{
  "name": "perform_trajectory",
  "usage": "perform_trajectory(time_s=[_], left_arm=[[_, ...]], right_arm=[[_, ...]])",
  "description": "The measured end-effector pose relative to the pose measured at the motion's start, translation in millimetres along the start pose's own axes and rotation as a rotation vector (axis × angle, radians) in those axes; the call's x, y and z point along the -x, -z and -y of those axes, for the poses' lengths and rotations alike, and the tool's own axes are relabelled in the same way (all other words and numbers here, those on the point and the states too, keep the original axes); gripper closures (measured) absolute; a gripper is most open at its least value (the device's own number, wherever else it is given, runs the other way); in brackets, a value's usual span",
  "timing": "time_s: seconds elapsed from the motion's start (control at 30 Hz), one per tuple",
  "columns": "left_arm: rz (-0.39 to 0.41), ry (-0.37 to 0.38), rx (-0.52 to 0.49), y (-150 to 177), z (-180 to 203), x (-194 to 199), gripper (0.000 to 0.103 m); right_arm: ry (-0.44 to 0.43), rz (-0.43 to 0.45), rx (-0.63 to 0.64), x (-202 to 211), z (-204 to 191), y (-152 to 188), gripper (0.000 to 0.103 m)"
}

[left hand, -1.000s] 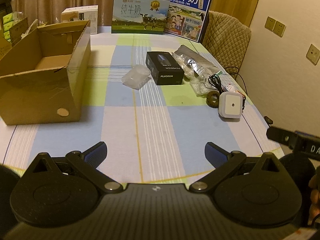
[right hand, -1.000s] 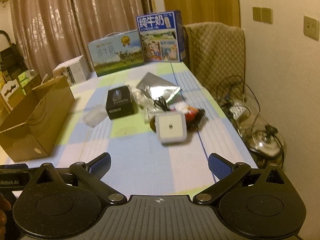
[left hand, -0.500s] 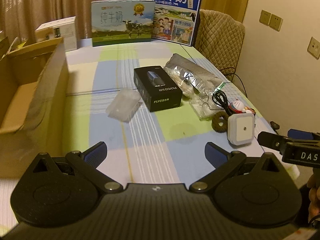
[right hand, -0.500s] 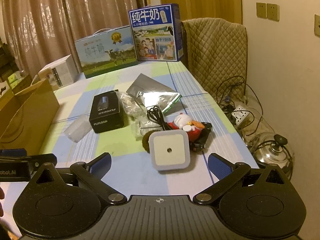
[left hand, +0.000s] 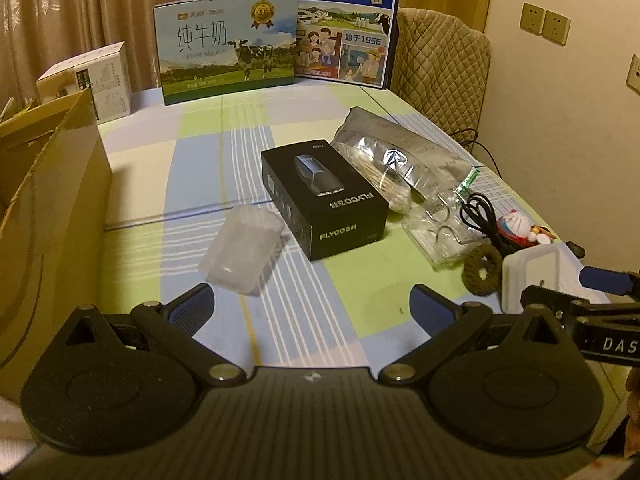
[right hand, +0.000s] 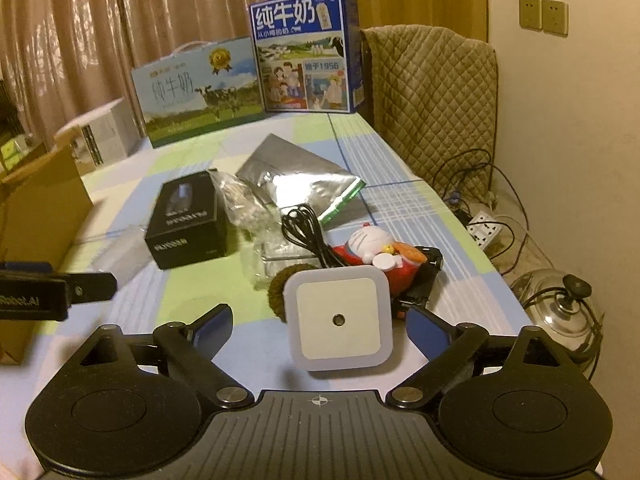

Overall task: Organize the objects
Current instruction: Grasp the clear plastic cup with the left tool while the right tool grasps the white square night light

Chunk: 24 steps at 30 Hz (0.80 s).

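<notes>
A white square night light lies on the checked tablecloth between the fingers of my right gripper. The jaws are closing, with gaps left on both sides of the light. Behind it are a brown ring, a Doraemon toy and a black cable. My left gripper stands open over bare cloth, holding nothing. A clear plastic cup lies on its side just ahead of its left finger. Beyond the cup lie a black FLYCO box and a silver foil bag.
An open cardboard box stands along the table's left side. Two milk cartons and a small white box line the far edge. A quilted chair back, wall sockets, and a power strip on the floor lie to the right.
Both grippers have moved forward and lower towards the objects. The night light now sits between the right fingers, which have drawn closer together. The left view has swung away from the cardboard box.
</notes>
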<state>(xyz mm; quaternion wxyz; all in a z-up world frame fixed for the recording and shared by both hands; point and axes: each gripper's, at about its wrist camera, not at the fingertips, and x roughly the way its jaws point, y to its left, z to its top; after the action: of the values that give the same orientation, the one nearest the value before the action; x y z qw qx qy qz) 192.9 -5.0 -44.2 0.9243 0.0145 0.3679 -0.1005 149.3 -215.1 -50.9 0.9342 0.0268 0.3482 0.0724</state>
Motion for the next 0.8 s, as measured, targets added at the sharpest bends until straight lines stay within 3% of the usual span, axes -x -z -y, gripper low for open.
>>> perform_trajectory(time_s=[0.23,0.33,0.37,0.63,0.8], left_arm=[[-0.016,-0.003,-0.012,3.6,-4.3,-21.6,0.001],[-0.015,-0.004,-0.024,2.9,-5.6,-29.3,0.001],[-0.013,-0.005,-0.026,1.8,-6.4,-31.6,0.001],[0.011,-0.069,-0.077,-17.2,-18.6,-54.6,0.008],[-0.032,-0.079,-0.054,-25.1,-33.1,-73.6,0.018]], right_arm=[[0.036,-0.051,0.002,-22.8,0.0,0.1,0.018],[0.052,-0.068,-0.005,-29.5,1.9,-0.5,0.031],[0.059,-0.072,-0.009,-31.1,2.3,-0.8,0.040],[0.057,-0.063,-0.005,-29.2,-5.2,-4.2,0.041],[0.034,-0.074,-0.013,-30.6,-10.2,-5.2,0.041]])
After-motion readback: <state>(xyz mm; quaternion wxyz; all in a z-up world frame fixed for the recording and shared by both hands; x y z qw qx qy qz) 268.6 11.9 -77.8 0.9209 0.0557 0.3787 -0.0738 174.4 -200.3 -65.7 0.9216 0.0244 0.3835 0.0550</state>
